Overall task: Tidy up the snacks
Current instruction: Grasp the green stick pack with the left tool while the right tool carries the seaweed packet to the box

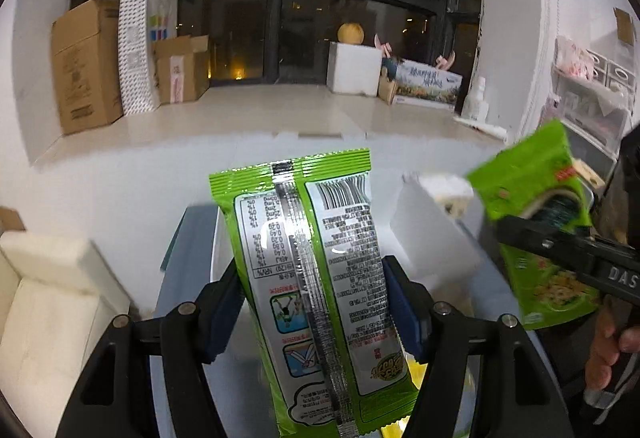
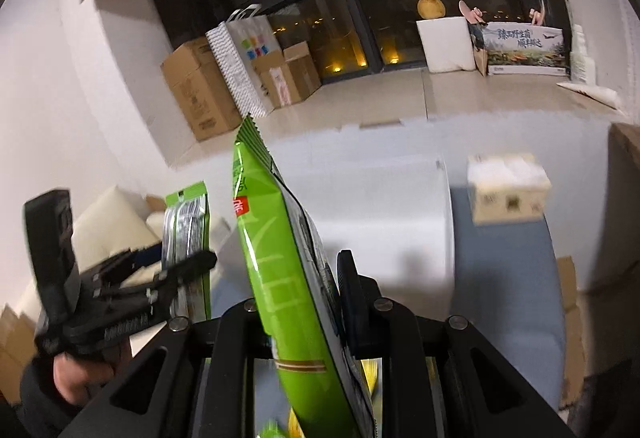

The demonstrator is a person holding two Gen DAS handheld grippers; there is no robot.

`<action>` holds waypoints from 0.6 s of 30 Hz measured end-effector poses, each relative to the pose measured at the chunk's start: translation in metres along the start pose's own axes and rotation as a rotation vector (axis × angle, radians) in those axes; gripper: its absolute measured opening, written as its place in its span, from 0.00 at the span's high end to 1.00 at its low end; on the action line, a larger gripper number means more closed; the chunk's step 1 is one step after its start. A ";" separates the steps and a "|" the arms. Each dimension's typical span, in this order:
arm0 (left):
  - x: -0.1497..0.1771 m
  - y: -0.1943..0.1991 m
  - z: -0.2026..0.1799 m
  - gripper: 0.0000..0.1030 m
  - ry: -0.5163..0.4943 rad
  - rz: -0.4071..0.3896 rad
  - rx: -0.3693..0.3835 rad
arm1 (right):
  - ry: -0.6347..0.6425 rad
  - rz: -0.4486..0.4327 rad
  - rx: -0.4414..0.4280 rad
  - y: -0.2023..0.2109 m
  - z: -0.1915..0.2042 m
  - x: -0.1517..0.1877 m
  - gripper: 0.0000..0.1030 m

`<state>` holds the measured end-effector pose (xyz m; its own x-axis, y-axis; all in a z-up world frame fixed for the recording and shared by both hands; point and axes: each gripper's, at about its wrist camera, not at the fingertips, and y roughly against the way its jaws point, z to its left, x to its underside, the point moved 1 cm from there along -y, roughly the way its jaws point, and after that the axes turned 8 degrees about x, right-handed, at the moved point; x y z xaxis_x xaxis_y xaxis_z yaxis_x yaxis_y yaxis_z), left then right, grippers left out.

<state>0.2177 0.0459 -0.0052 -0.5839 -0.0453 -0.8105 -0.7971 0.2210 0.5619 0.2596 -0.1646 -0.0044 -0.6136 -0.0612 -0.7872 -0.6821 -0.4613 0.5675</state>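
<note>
My left gripper (image 1: 314,278) is shut on a green snack bag (image 1: 308,278) held upright, its printed back side facing the camera. My right gripper (image 2: 304,290) is shut on a second green snack bag (image 2: 280,258), held edge-on and lifted above the table. The right gripper with its bag (image 1: 536,222) shows at the right of the left wrist view. The left gripper with its bag (image 2: 188,226) shows at the left of the right wrist view. Yellow packaging (image 2: 370,374) peeks below the right bag.
A white table (image 1: 120,190) carries a grey-blue mat (image 2: 504,278), a white open box (image 1: 432,234) and a small carton (image 2: 508,190). A cream sofa (image 1: 48,298) stands left. Cardboard boxes (image 1: 84,62) and a patterned bag (image 1: 136,50) stand by the window.
</note>
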 end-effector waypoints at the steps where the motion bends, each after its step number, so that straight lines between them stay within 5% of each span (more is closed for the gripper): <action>1: -0.010 -0.009 0.003 0.31 0.000 -0.001 0.004 | 0.002 -0.009 -0.002 -0.009 0.000 -0.011 0.79; 7: -0.045 -0.062 0.021 0.25 0.007 0.016 -0.011 | -0.076 0.011 -0.035 -0.067 -0.009 -0.054 0.73; 9: -0.049 -0.078 0.024 0.08 -0.010 0.042 -0.031 | -0.080 0.033 0.001 -0.083 -0.012 -0.059 0.07; 10: -0.048 -0.081 0.026 0.00 -0.024 0.042 -0.039 | -0.095 0.021 0.032 -0.086 -0.016 -0.059 0.00; 18: -0.033 -0.077 0.043 0.00 -0.010 0.068 -0.045 | -0.121 0.022 0.086 -0.081 -0.032 -0.047 0.00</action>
<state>0.3051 0.0726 -0.0289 -0.6359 -0.0223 -0.7715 -0.7616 0.1797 0.6226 0.3565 -0.1529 -0.0215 -0.6685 0.0389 -0.7427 -0.6964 -0.3830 0.6068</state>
